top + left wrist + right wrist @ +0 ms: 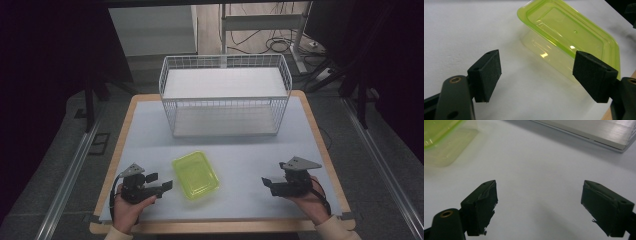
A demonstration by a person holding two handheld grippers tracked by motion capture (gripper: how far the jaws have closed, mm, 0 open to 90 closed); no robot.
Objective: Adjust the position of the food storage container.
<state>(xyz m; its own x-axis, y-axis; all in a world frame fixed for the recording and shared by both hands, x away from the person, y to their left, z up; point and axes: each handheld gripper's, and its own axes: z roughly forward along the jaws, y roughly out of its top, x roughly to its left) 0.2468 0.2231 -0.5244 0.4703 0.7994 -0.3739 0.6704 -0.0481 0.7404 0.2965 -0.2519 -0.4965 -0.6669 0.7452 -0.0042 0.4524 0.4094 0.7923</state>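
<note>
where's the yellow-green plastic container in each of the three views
High view: the yellow-green container lies low and centre-left on the white table top, just right of the left gripper.
Left gripper view: upper right, beyond the open jaws, its far end behind the right-hand pad.
Right gripper view: top left corner, cut off by the frame.
Shared landmark: the white table top under it.

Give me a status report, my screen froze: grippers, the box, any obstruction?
Left gripper open, right beside green box, not touching. Right gripper open, holding nothing. Box sits lid on, upright on table. Wire basket behind, nothing blocking.
</note>
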